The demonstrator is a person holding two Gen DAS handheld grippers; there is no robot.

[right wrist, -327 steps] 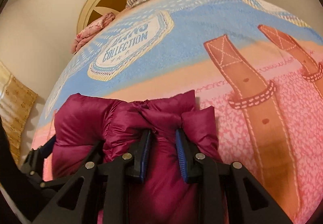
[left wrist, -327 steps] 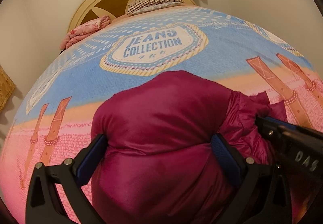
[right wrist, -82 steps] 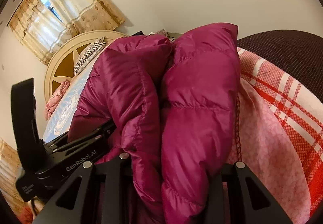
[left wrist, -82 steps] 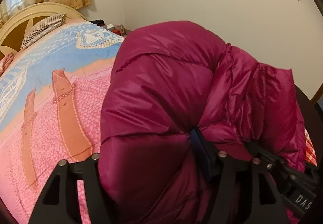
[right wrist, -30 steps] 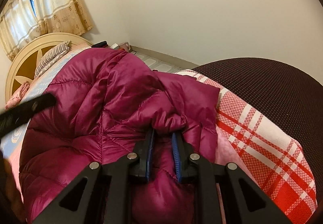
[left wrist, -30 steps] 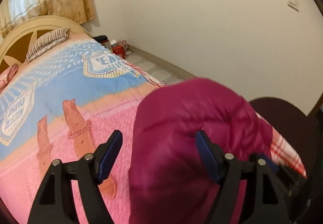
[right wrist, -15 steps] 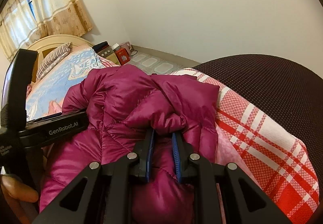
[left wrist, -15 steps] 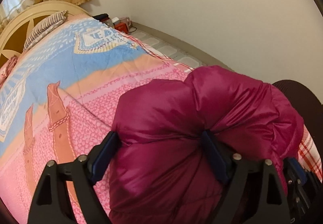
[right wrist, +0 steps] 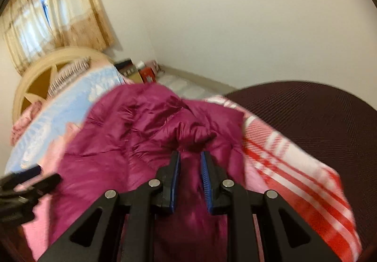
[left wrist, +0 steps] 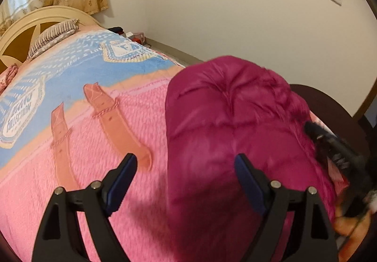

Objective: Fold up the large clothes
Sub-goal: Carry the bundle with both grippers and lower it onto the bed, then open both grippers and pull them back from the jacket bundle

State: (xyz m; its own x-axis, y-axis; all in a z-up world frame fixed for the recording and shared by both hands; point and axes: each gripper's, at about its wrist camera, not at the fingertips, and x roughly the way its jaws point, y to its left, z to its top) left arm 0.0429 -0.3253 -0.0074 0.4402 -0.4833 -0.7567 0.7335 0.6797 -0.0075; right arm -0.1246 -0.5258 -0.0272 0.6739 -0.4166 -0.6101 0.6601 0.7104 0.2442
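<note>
Magenta puffer jacket bundled at bed foot end, partly on red plaid blanket. Left tool spread wide, gripping nothing; jacket bulges between fingers. Right tool narrow, pinching jacket fold. Risks: slick puffy shell slips from single pinch; trapped air springs bundle open; bundle slides toward bed edge.

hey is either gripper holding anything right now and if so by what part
The right gripper is shut on a bunched fold at the edge of the magenta puffer jacket. The left gripper is open, holding nothing.
</note>
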